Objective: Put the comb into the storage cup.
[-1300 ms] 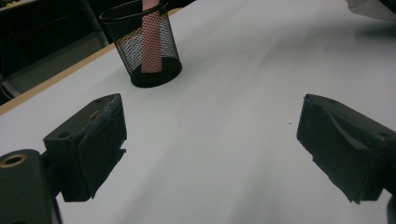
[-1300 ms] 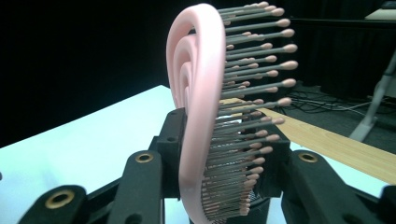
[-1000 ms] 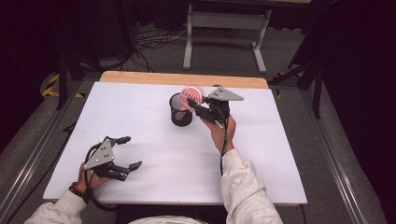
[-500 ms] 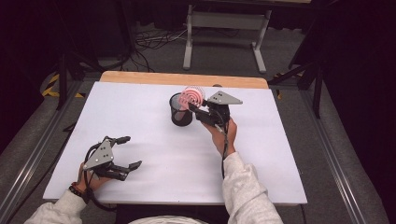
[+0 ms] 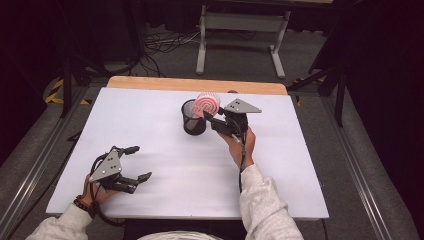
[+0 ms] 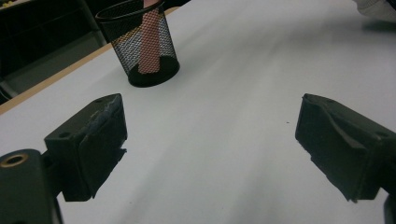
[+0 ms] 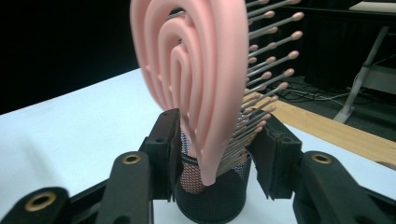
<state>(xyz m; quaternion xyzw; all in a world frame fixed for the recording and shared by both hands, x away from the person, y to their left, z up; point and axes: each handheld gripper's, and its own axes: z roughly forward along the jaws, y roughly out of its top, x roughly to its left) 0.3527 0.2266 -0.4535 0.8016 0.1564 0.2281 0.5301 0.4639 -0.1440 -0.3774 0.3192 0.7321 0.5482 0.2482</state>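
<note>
A pink hairbrush [image 5: 206, 104] stands head-up in a black mesh cup [image 5: 193, 120] at the back middle of the white table [image 5: 150, 110]. My right gripper [image 5: 211, 118] reaches the cup from the right. Its jaws have just been opening. In the right gripper view the brush [image 7: 201, 70] rises between the pads above the cup [image 7: 210, 200], and the right gripper [image 7: 217, 149] stands open around the brush neck without clamping it. My left gripper [image 5: 141, 162] rests open at the front left with nothing in it. From the left gripper [image 6: 210, 140] the cup [image 6: 144, 46] stands farther off.
A wooden strip [image 5: 195, 84] borders the table's far edge. Behind it, a metal stand [image 5: 240, 30] and cables [image 5: 165, 47] lie on the floor. Bare white surface [image 5: 165, 170] stretches between the two hands.
Both hands stay where they were, and the brush still stands in the cup. No other shift shows in the high view.
</note>
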